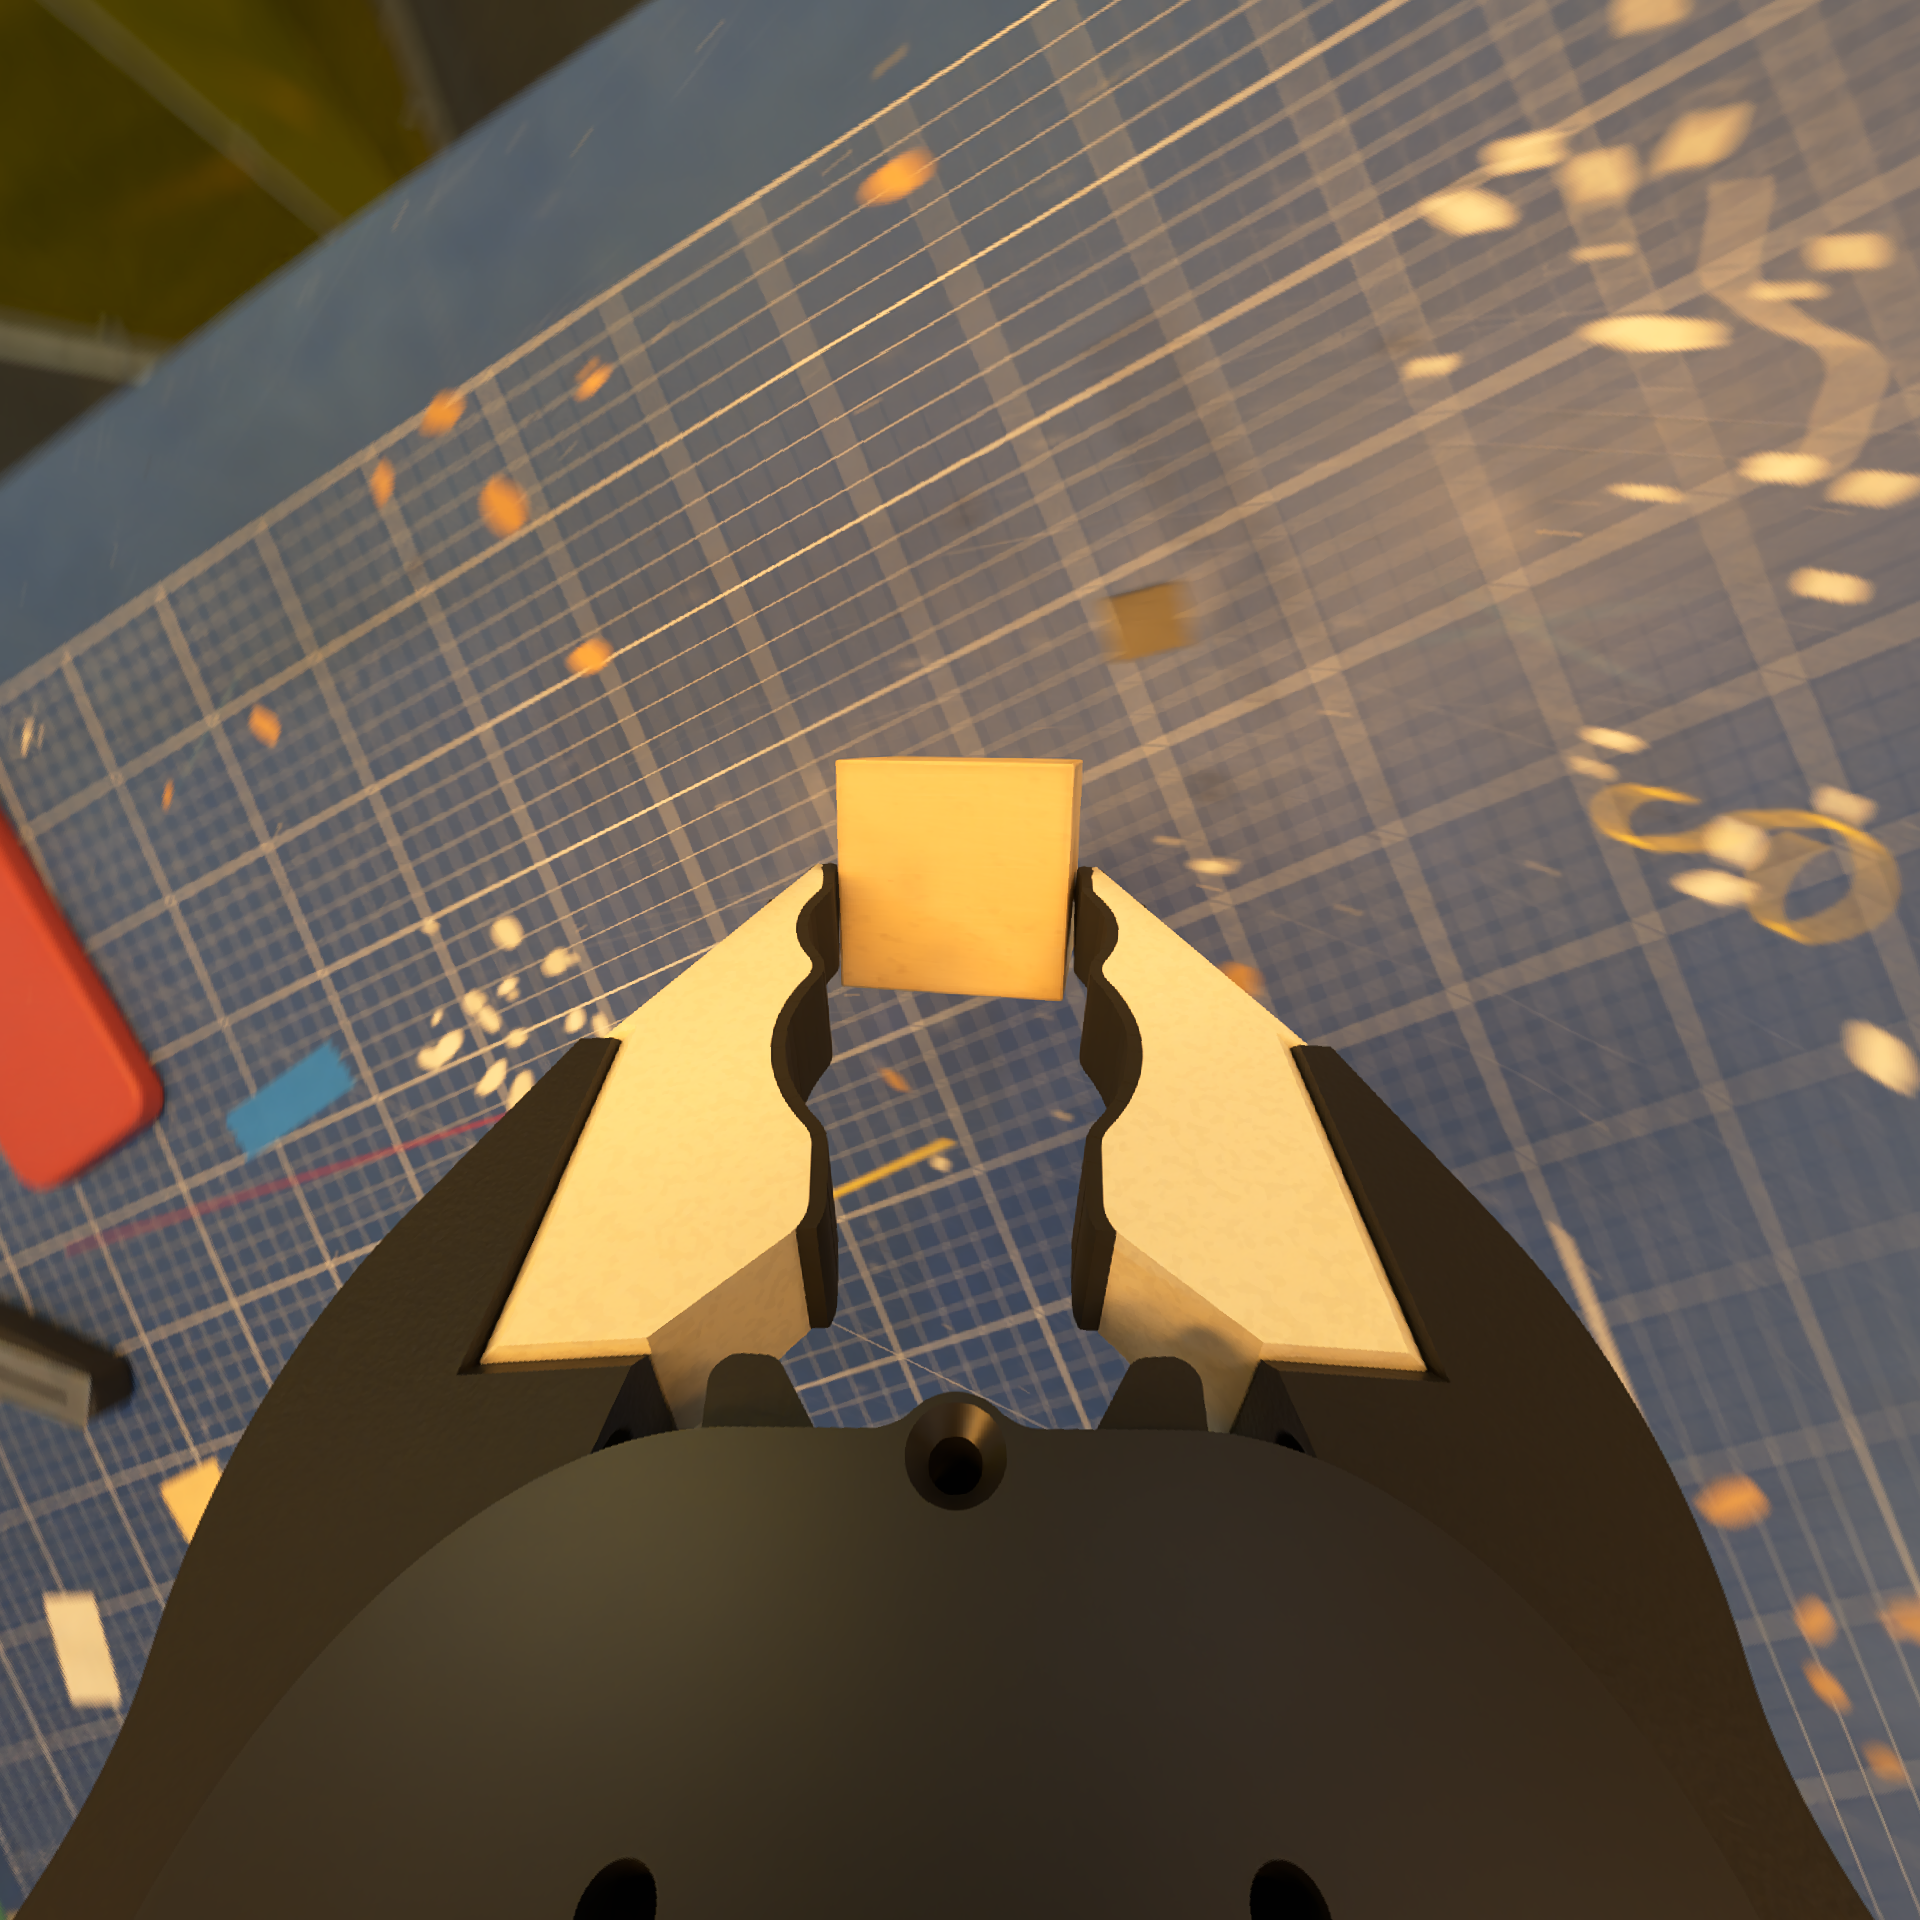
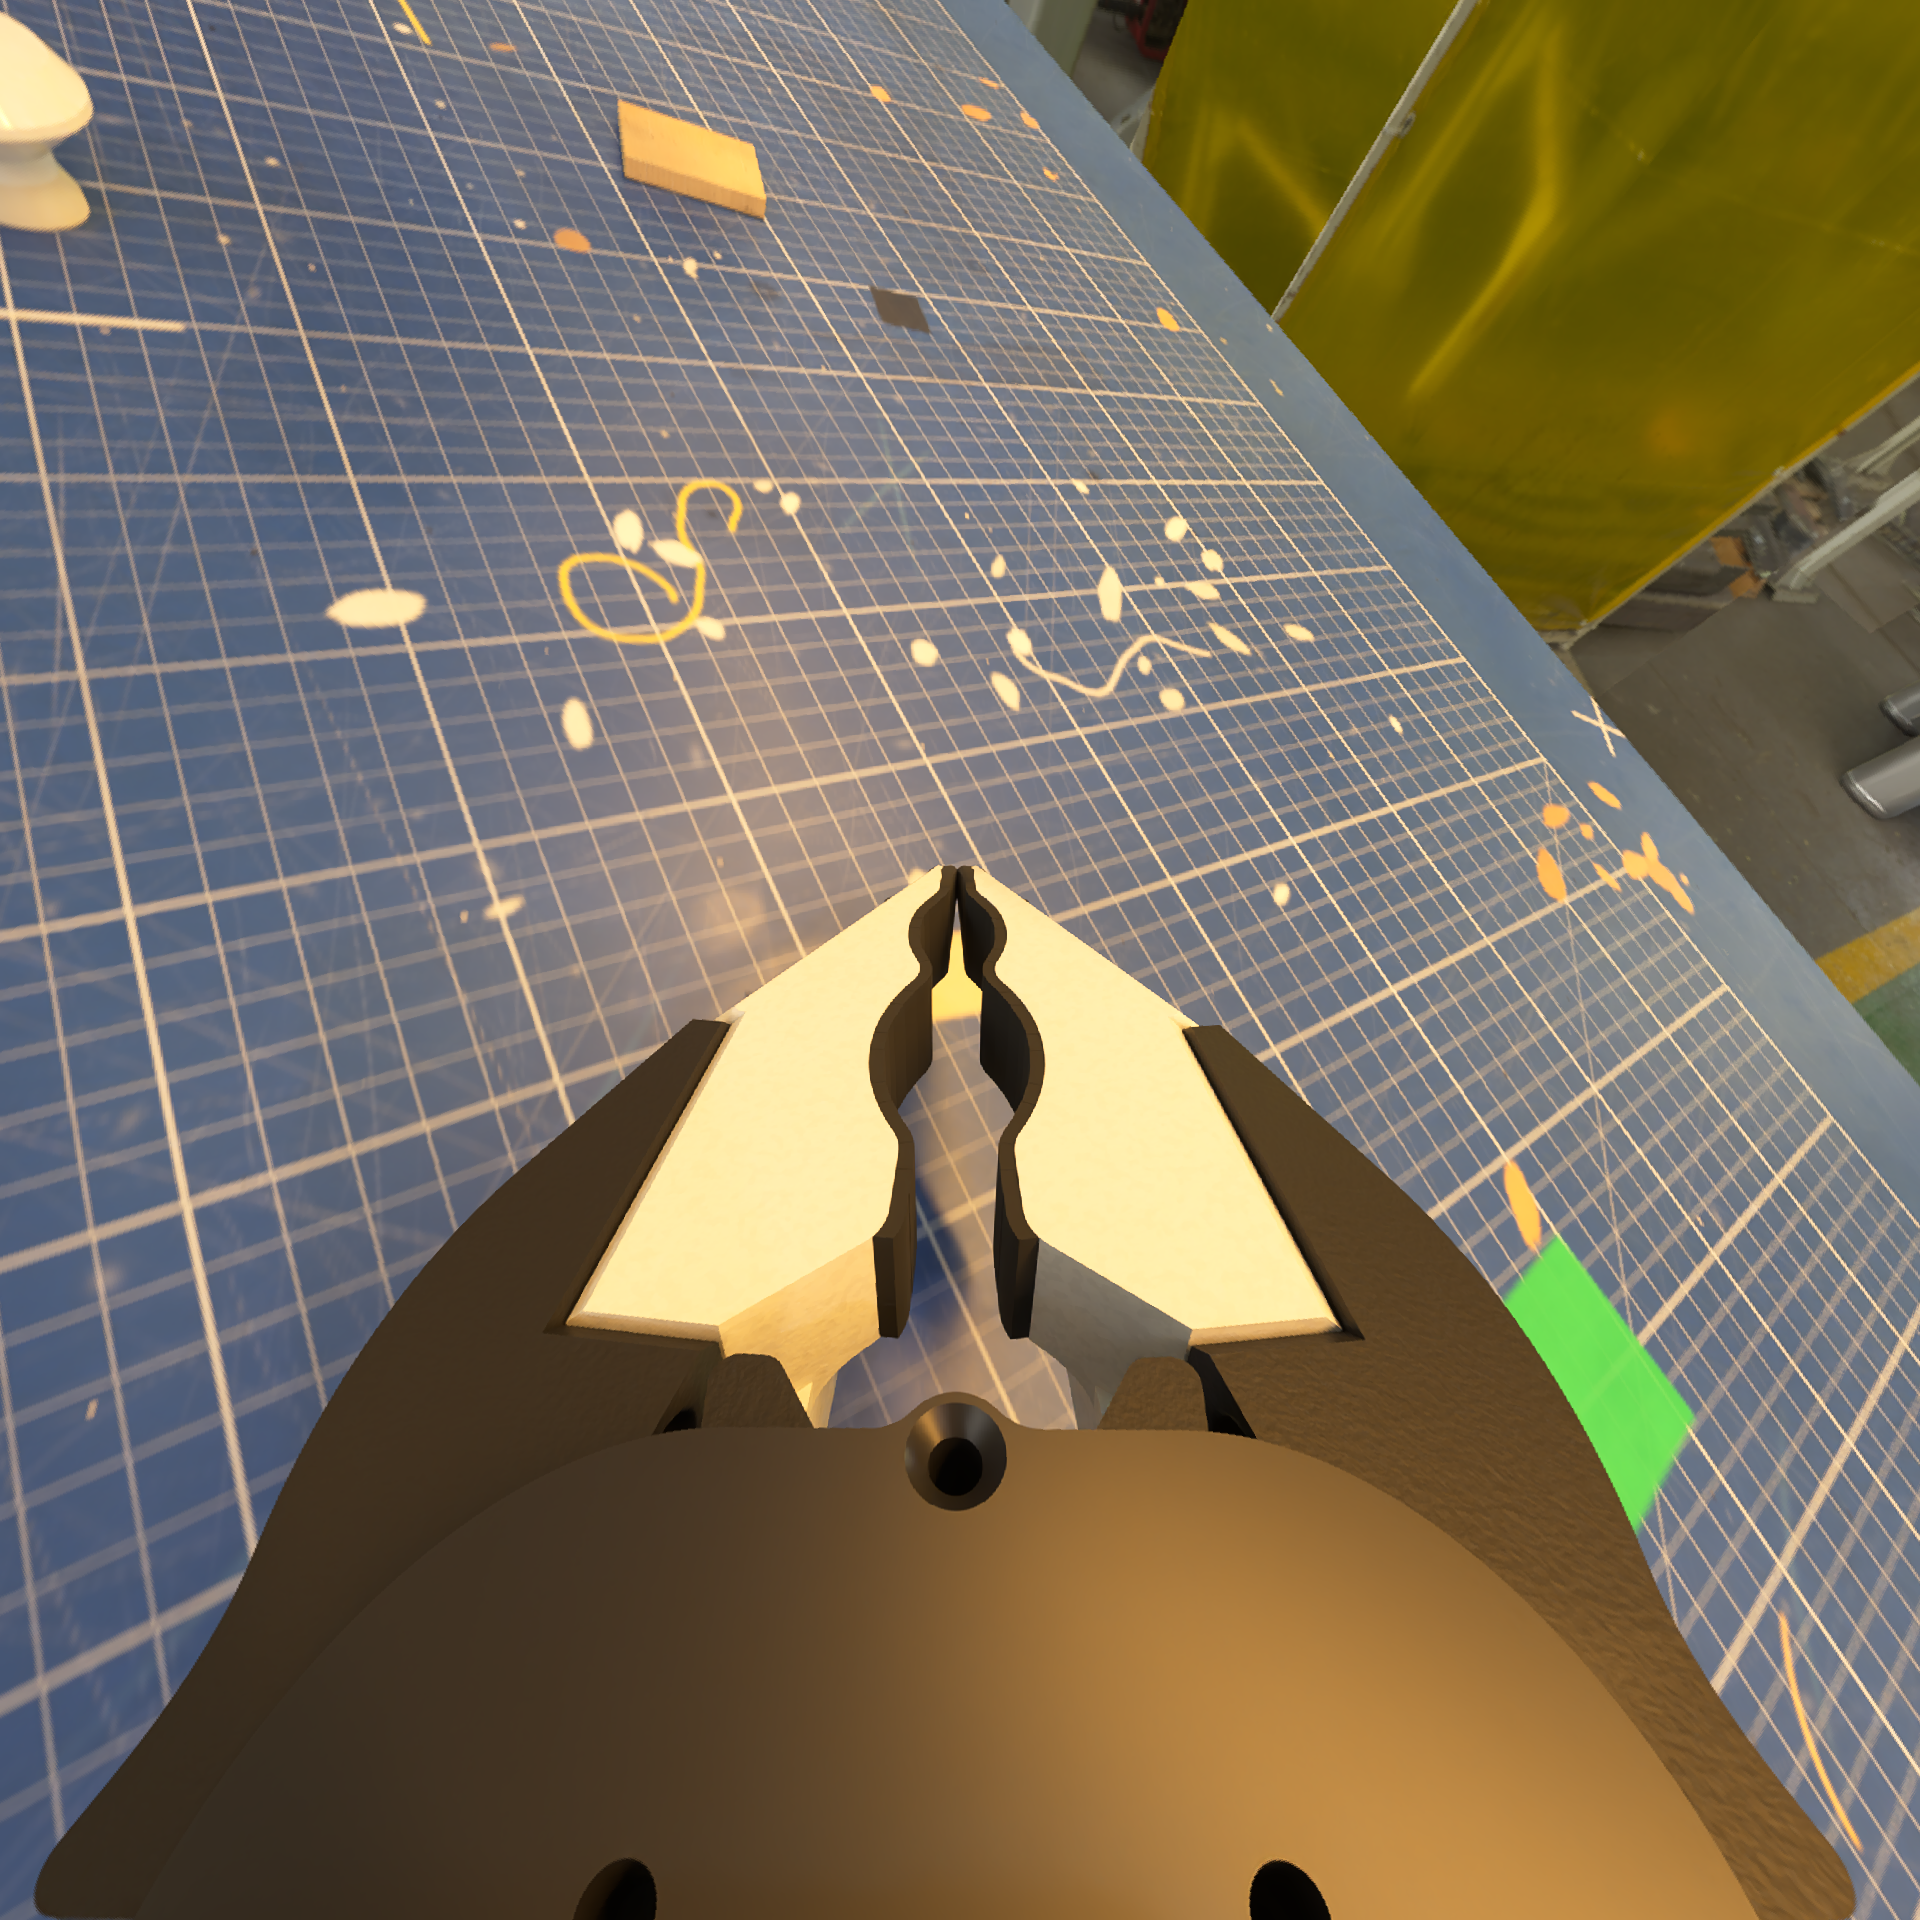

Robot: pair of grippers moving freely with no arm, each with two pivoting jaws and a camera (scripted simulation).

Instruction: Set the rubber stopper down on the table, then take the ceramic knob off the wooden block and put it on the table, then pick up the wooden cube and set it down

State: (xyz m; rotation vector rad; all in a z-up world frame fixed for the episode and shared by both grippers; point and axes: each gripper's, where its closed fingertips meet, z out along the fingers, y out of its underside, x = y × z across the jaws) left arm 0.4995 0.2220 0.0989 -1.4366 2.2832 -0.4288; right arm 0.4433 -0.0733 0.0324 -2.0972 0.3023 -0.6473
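My left gripper [image 1: 954, 883] is shut on the wooden cube [image 1: 954, 878], a pale square block held between the fingertips above the blue gridded mat [image 1: 1351, 1091]. My right gripper [image 2: 956, 878] is shut and empty, low over the mat [image 2: 312, 831]. The white ceramic knob [image 2: 36, 135] stands on the mat at the far left edge of the right wrist view. A flat wooden block [image 2: 691, 158] lies on the mat further back. The rubber stopper is not in view.
A red flat object [image 1: 57, 1029] and a dark grey tool [image 1: 57, 1377] lie at the left of the left wrist view. The mat carries paint flecks, a blue patch [image 1: 289, 1096] and a green patch [image 2: 1595, 1361]. The table edge [image 2: 1455, 540] runs along yellow screens [image 2: 1610, 260].
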